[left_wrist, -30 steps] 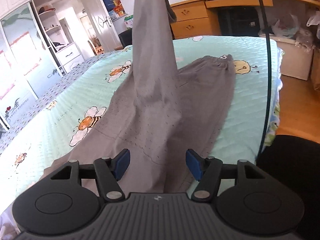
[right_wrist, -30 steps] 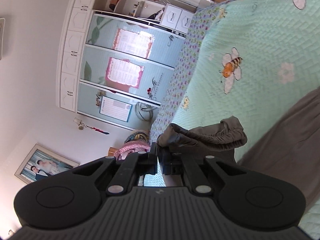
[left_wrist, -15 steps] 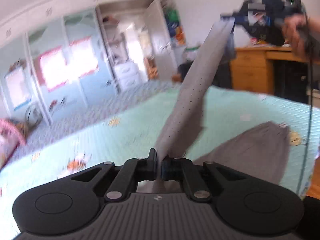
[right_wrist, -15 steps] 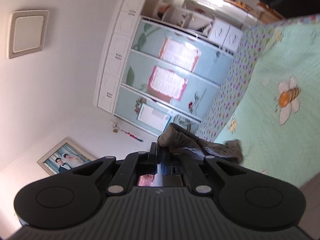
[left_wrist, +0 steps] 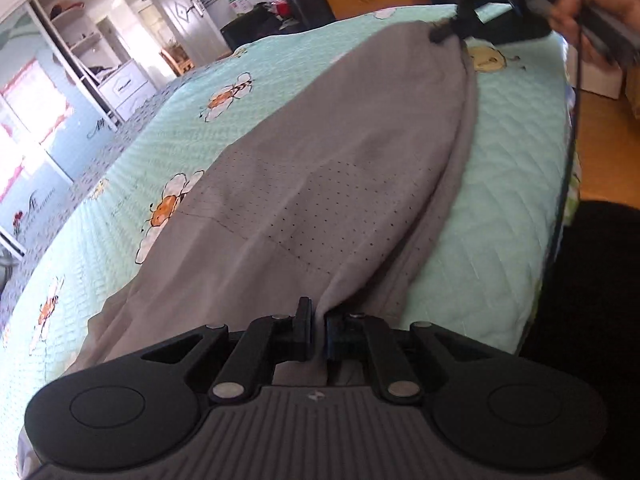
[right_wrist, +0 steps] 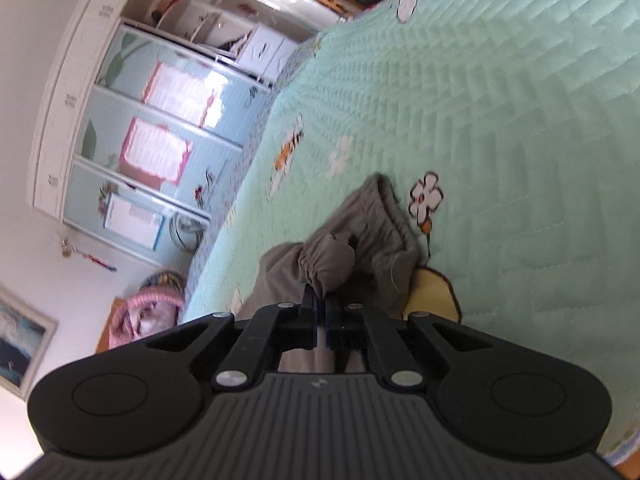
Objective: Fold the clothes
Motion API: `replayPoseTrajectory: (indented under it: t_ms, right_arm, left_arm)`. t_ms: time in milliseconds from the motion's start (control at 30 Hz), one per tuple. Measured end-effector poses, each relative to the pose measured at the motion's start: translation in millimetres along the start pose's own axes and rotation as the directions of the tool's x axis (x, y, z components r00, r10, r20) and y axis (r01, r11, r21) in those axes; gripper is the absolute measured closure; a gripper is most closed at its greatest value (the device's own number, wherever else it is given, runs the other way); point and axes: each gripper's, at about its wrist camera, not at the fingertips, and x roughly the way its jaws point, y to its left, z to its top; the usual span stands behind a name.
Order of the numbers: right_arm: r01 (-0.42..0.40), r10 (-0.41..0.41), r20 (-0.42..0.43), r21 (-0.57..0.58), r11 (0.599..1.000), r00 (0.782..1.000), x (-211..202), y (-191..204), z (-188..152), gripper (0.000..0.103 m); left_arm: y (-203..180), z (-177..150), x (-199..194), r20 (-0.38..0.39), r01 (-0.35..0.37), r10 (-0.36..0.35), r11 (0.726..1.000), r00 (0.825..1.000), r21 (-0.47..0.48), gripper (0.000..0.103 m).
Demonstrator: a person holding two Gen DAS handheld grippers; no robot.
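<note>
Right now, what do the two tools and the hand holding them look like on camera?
Each tool, left tool and right tool, is black: a ribbed housing with a small pale logo, two round discs at the sides, silver pivot pins on the linkage bars, and blue-faced fingers. In the left wrist view a thin black cable hangs by the right hand; no sleeve shows.

The grey pants point(left_wrist: 320, 168) lie stretched out long on the green bed cover with bees and flowers point(left_wrist: 500, 152). They are soft, with rows of tiny holes in the cloth. One leg is folded over the other, so two layers show along the right edge. The near end is lifted a little. The far end has a bunched, stretchy waist point(right_wrist: 376, 228).
</note>
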Motion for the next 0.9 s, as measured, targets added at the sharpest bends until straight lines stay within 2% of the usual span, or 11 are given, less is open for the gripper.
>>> replayPoseTrajectory:
  t_ms: [100,167,300,433,467,533,567,667,767,833,900]
  right_arm:
    - [0.009,-0.009,-0.023,-0.002,1.000,1.000,-1.7,-2.5,-1.7,0.096]
    - [-0.049,0.049,-0.023,0.040,0.998,0.999,-4.4,-5.7,-1.3,0.096]
    - [-0.067,0.067,0.007,0.124,0.990,0.998,-6.3,-11.3,3.6,0.060]
    - [-0.074,0.072,0.020,0.180,0.981,0.997,1.3,-9.2,11.0,0.061]
    - [-0.074,0.072,0.018,0.181,0.981,0.997,3.2,-5.8,12.7,0.065]
    - [-0.063,0.063,0.004,0.155,0.986,0.998,8.8,6.4,16.3,0.089]
    - [-0.052,0.052,0.000,0.127,0.991,0.999,10.8,15.9,19.5,0.089]
    - [-0.042,0.047,0.042,-0.105,0.994,0.998,7.8,66.7,34.4,0.089]
    - [-0.099,0.161,0.126,-0.397,0.913,0.979,-21.5,123.5,31.3,0.089]
    - [-0.014,0.092,0.155,-0.445,0.896,0.984,-29.6,122.2,25.0,0.089]
    - [0.089,-0.045,0.132,-0.355,0.931,0.990,-25.2,81.6,19.4,0.089]
  left_arm:
    - [3.5,0.1,-3.3,-0.004,0.003,-0.003,1.000,1.000,-0.015,0.095]
    - [6.4,4.1,-0.9,-0.001,-0.001,0.001,0.999,1.000,-0.033,0.095]
    - [8.4,6.6,3.4,-0.016,-0.003,0.001,0.998,1.000,-0.070,0.095]
    - [11.1,9.1,7.2,-0.032,-0.001,-0.003,0.994,0.999,-0.108,0.095]
    - [12.9,9.7,7.2,-0.035,0.004,-0.008,0.993,0.999,-0.119,0.095]
    - [17.3,10.1,7.3,-0.037,0.009,-0.015,0.989,0.999,-0.150,0.095]
    - [21.8,9.9,6.7,-0.037,0.009,-0.016,0.986,0.999,-0.169,0.095]
    - [36.5,8.3,1.0,-0.033,0.010,-0.018,0.976,0.999,-0.219,0.094]
    - [41.6,8.0,-2.9,-0.032,0.031,-0.038,0.975,0.999,-0.218,0.094]
    - [41.1,7.2,-1.4,-0.038,0.052,-0.062,0.976,0.997,-0.211,0.094]
    - [35.3,4.7,7.0,-0.066,0.070,-0.085,0.978,0.994,-0.198,0.094]
